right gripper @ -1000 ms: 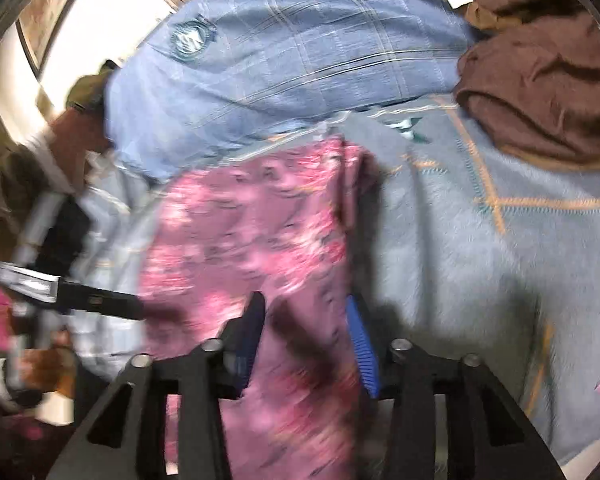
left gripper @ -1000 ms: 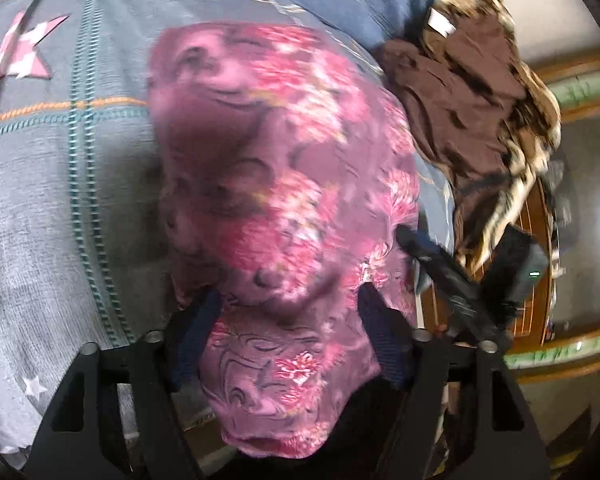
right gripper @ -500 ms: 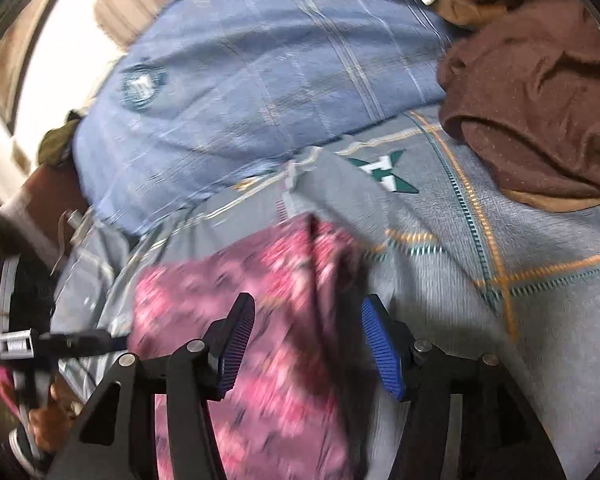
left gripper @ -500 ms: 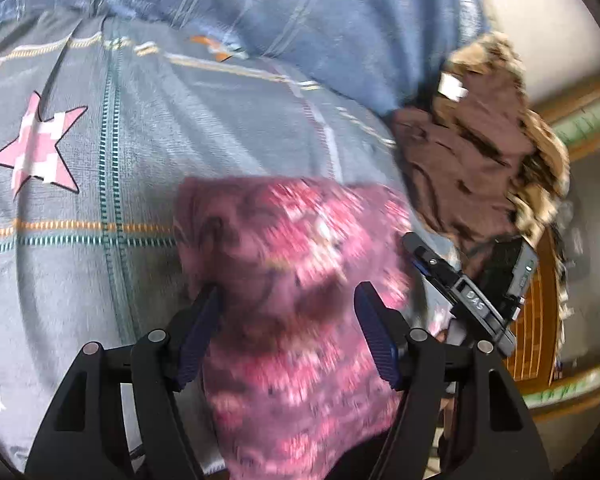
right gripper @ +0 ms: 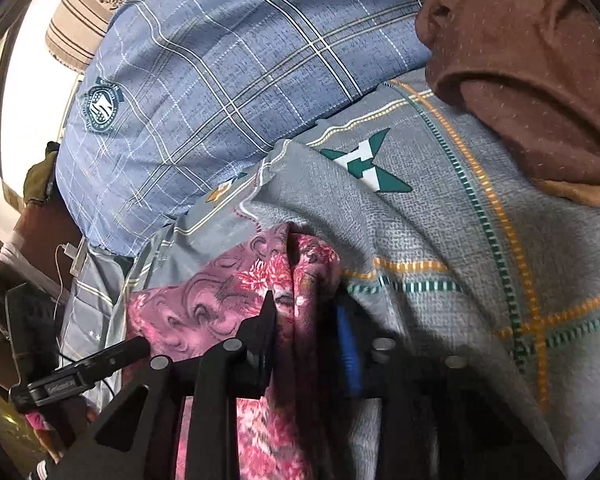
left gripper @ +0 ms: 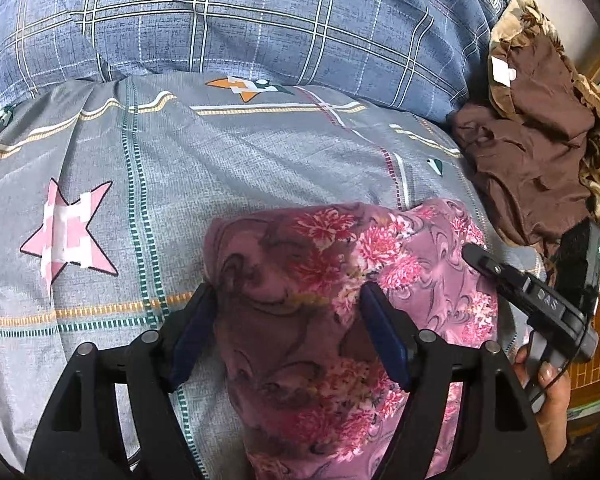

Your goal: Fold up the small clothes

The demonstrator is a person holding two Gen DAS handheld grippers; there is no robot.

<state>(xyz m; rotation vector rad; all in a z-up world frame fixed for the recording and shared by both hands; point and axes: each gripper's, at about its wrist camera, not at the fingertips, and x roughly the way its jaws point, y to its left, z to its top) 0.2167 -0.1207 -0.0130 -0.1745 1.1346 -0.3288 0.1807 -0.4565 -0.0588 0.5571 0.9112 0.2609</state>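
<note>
Laying pink floral garment [left gripper: 340, 300] flat on bed [left gripper: 220, 168], brown clothes pile [left gripper: 532, 160] at 2 o'clock. Left gripper [left gripper: 288, 328] spread wide, straddling cloth. Right gripper [right gripper: 308, 340] pinching bunched right edge. Best: pull edge taut, smooth before creasing.

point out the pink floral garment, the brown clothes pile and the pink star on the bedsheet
pink floral garment [left gripper: 340, 248]: left wrist view, its flowered upper part.
brown clothes pile [left gripper: 532, 164]: left wrist view, its middle folds.
pink star [left gripper: 70, 236]: left wrist view, its centre.

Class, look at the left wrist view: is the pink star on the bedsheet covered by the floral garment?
No: the pink star lies bare on the bedsheet, left of the floral garment.
</note>
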